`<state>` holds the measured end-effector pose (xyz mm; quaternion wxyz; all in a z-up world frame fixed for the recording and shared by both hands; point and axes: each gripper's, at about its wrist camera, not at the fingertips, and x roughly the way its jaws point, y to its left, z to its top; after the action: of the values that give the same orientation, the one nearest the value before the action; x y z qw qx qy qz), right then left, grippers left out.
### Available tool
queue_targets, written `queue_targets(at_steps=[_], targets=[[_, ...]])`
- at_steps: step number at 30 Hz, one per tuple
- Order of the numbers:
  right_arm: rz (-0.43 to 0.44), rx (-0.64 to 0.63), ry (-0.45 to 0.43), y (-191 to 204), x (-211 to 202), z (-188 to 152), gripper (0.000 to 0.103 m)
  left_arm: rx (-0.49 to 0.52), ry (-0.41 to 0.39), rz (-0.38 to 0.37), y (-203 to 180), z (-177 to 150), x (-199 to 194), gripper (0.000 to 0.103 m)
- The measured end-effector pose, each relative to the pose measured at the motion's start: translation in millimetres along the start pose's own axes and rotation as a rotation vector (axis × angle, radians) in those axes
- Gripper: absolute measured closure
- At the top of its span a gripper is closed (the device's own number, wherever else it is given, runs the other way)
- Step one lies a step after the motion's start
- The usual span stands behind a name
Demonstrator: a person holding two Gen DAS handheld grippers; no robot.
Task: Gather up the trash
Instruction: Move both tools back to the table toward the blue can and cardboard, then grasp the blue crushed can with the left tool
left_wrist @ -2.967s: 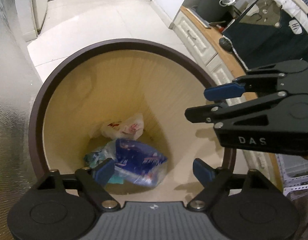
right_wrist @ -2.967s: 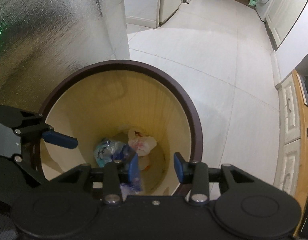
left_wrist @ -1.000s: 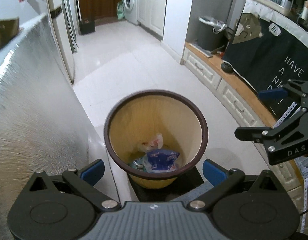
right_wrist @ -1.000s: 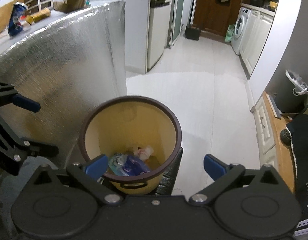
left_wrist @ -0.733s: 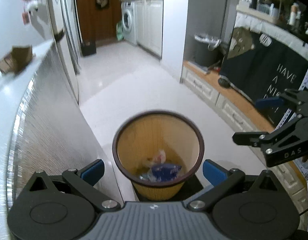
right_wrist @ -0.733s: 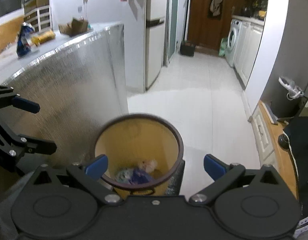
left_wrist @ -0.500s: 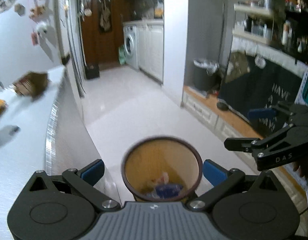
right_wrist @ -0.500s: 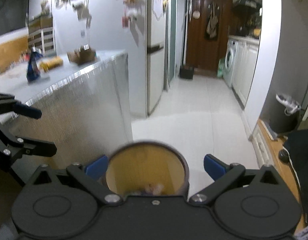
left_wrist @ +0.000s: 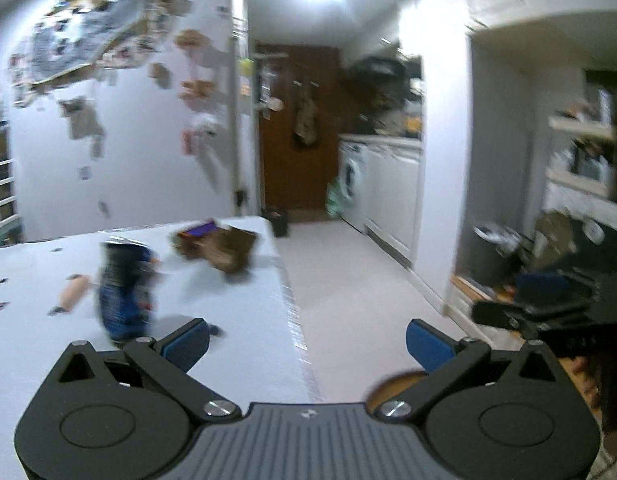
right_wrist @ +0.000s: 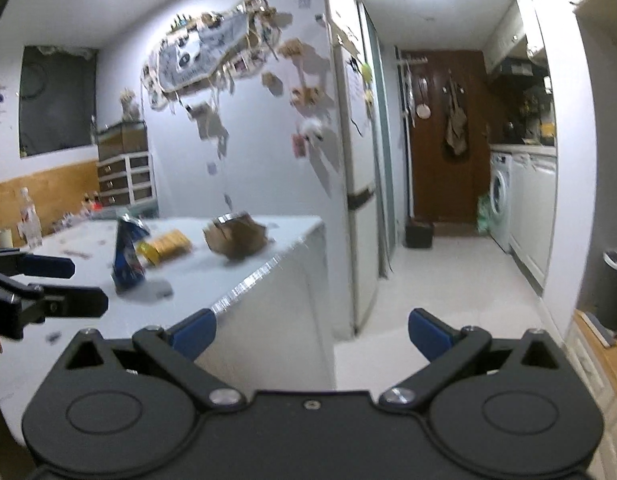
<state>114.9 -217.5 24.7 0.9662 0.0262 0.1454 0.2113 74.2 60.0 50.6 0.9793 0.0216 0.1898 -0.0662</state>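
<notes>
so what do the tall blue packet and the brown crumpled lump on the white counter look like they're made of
Tall blue packet: probably glossy printed plastic or foil film, given its shiny silvery pinched top. Brown crumpled lump: looks like matte kraft paper or thin cardboard with creased folds; blur leaves this uncertain.

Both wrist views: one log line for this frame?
phase: seeking trash | left gripper: open, empty | right gripper: open, empty | counter: blue bag, yellow wrapper, crumpled brown paper

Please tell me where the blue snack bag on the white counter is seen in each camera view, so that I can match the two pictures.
Left wrist view: the blue snack bag stands left of centre, blurred, just beyond the left jaw.
Right wrist view: the blue snack bag stands at left of centre, beside a yellow packet.
Shared landmark: the crumpled brown paper bag, to its right in both.
</notes>
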Motion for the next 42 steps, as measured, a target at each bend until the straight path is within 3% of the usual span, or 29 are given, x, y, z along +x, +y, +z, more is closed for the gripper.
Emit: queue_targets(at_steps=[7, 16, 22, 26, 31, 35, 38, 42], targets=[[0.061, 0.017, -0.030, 31, 33, 11, 0.000, -0.079, -0.036, 0.092, 62, 18, 10, 0.000], [0.201, 0.144, 0.010, 61, 80, 34, 0.000, 0.039, 0.008, 0.137, 97, 25, 63, 0.000], [0.305, 0.251, 0.068, 78, 124, 60, 0.001, -0.006, 0.047, 0.156, 117, 21, 104, 0.000], [0.387, 0.290, 0.119, 89, 156, 76, 0.014, 0.010, 0.038, 0.175, 124, 18, 116, 0.000], [0.421, 0.283, 0.183, 108, 194, 84, 0.040, 0.049, 0.031, 0.193, 129, 15, 124, 0.002], [0.476, 0.293, 0.185, 118, 217, 85, 0.072, 0.023, 0.044, 0.167, 134, 12, 128, 0.008], [0.479, 0.278, 0.177, 129, 232, 89, 0.078, 0.019, 0.041, 0.168, 134, 12, 128, 0.009], [0.461, 0.262, 0.200, 140, 252, 91, 0.078, 0.000, 0.065, 0.172, 137, 12, 132, 0.009]])
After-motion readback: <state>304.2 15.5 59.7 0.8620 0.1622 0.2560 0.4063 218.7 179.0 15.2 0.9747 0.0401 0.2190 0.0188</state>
